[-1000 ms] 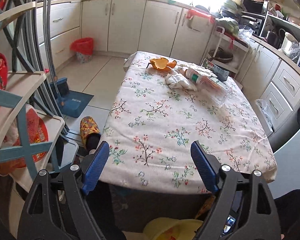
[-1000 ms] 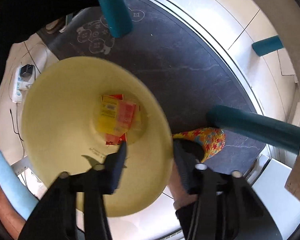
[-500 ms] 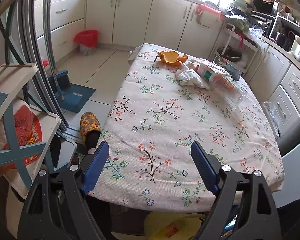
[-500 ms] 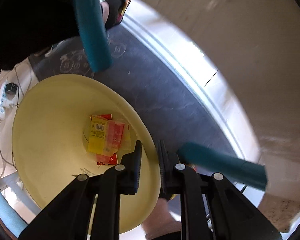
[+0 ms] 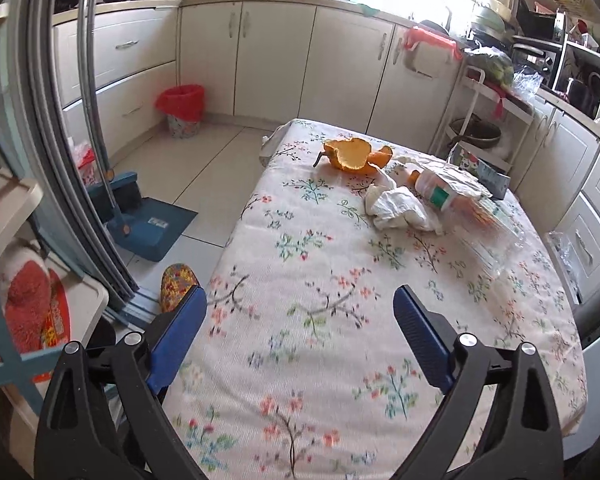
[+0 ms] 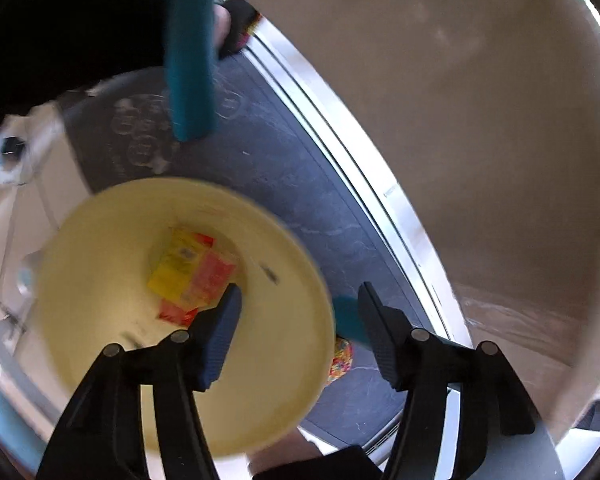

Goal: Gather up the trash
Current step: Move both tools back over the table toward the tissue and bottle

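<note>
My left claw (image 5: 298, 322) is opening wide and empty over the near end of the surface (image 5: 332, 320); I should reach far-right for the crumpled tissue (image 5: 400, 210). My right claw (image 6: 298, 320), opening and empty, hangs over the yellow bin (image 6: 100, 280) holding wrappers (image 6: 192, 274). Farther off lie the plastic bottle (image 5: 460, 200) and orange peel (image 5: 350, 154).

Left hand-held gripper (image 5: 300, 322): black angular plastic frame, silver round-head screws at the pivots, two flat blue ribbed pads. Right hand-held gripper (image 6: 300, 320): same black frame and silver screws, with dark ribbed pads. The person wears a slipper (image 5: 179, 284) in a multicoloured floral print over a dark sock, and dark clothing
</note>
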`<state>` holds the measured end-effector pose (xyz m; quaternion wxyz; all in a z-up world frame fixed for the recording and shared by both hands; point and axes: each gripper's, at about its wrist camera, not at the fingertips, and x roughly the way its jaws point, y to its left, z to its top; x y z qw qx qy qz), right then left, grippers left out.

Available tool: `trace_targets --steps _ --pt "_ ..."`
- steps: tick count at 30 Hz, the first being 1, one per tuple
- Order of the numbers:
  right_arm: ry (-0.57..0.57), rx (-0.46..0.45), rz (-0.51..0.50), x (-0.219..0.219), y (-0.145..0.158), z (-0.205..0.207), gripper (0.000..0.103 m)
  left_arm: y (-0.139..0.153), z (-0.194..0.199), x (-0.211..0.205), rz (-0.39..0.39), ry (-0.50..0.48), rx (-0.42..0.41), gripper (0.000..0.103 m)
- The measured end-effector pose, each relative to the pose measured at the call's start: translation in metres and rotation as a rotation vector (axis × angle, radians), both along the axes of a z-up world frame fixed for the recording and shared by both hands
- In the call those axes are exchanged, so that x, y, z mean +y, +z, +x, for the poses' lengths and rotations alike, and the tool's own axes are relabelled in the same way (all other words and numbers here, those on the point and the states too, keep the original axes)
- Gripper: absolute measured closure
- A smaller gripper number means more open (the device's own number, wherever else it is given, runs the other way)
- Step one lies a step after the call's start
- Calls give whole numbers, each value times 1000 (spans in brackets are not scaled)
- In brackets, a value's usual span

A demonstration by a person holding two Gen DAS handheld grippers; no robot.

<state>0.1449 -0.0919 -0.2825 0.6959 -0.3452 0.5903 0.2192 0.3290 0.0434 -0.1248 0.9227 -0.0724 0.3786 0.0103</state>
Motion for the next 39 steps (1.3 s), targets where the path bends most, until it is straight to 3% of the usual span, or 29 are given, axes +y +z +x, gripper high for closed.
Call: trace_targets --steps 4,6,8,12,14,17,20,25,28,39 --pt "-46 120 249 -15 55 -3 44 -12 34 -7 25 -25 42 11" --pt "-96 134 464 -36 94 3 44 -17 47 -12 21 -38 66 11" --pt "-138 45 640 -62 131 12 44 -25 62 -18 7 -55 91 10" --pt "-324 -296 834 -111 188 46 20 -40 87 -35 -2 -102 153 8" --pt "-425 -387 809 -124 194 72 20 -40 93 -42 7 -120 147 8" --pt "-551 -414 743 -138 187 114 20 -45 102 -54 62 -144 171 8" --pt "-663 -361 738 -146 170 146 20 -49 105 -67 165 -161 198 7" --pt "-804 -244 784 -160 143 158 20 -49 105 -68 161 -163 199 7" --pt "-846 -202 786 -156 133 159 20 -49 105 -68 158 -163 199 7" --pt "-871 -187 802 -157 125 157 19 -49 105 -68 158 -163 199 7"
